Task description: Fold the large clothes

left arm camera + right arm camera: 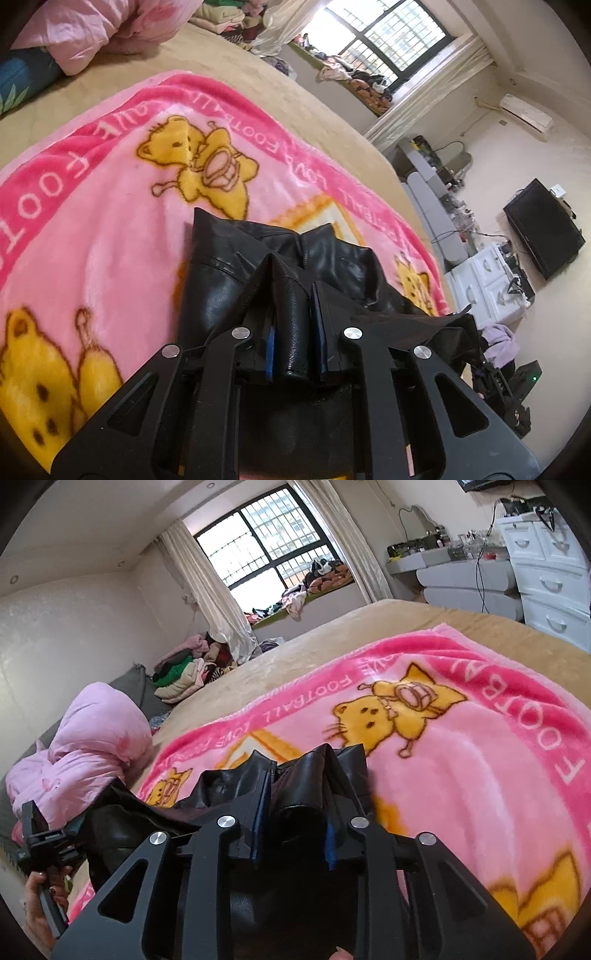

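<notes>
- Folding a black leather jacket [218, 280] on the pink blanket [110, 206] spread over the bed [258, 66].
- Left tool [293, 295]: clenching a fold of jacket leather between its blue pads, tight grip.
- Right tool [295, 786]: jaws standing a bit apart with a roll of jacket between them; pads [260, 812] not clearly pressing, so reading it as letting go.
- Jacket: bunched ahead of both tools, far part resting on the blanket, near part hanging from the tools toward the bed's edge.
- Left tool [40, 842] also showing in the right view, a hand [40, 904] gripping its handle, jacket stretching between the two tools.
- Progress: judging early to mid-fold. Jacket lying crumpled, no neat rectangle showing.
- Left to do: laying the held edge flat, smoothing, further folds.
- Other clothes [184, 668] piling by the window, apparently unfolded.
</notes>
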A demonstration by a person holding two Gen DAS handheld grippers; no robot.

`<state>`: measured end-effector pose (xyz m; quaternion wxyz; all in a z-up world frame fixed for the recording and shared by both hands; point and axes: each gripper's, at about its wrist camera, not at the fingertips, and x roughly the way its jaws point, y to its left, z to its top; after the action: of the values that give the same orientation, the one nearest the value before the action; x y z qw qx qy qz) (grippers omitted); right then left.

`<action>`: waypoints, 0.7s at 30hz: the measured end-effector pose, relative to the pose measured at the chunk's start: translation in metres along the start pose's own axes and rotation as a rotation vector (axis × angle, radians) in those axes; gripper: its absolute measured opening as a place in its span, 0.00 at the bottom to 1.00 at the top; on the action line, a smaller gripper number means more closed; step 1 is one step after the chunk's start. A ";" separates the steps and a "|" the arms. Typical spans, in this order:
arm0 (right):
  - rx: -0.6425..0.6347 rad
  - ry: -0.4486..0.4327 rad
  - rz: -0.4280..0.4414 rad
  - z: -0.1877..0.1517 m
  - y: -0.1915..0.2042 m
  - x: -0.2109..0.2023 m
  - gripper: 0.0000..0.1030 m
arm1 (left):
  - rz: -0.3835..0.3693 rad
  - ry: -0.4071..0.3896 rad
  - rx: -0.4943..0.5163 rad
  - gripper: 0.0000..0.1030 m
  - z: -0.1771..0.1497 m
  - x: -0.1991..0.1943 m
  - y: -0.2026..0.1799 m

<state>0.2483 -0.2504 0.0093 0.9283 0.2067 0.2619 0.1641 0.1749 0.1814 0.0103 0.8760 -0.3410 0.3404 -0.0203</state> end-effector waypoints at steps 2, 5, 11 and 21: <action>-0.006 0.006 -0.007 -0.001 -0.002 0.003 0.32 | 0.011 0.010 -0.005 0.09 0.000 0.007 0.003; 0.008 0.004 -0.009 -0.001 -0.007 0.002 0.48 | 0.011 0.017 -0.012 0.13 -0.001 0.013 0.006; 0.029 -0.012 -0.005 0.000 -0.016 -0.005 0.62 | -0.018 -0.005 0.002 0.30 -0.001 0.011 0.004; -0.131 0.030 -0.113 -0.008 0.001 0.006 0.66 | 0.117 -0.089 0.132 0.59 0.011 -0.009 0.000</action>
<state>0.2482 -0.2446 0.0011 0.9436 0.1281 0.2756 0.1310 0.1751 0.1907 0.0213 0.9106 -0.2625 0.3184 0.0237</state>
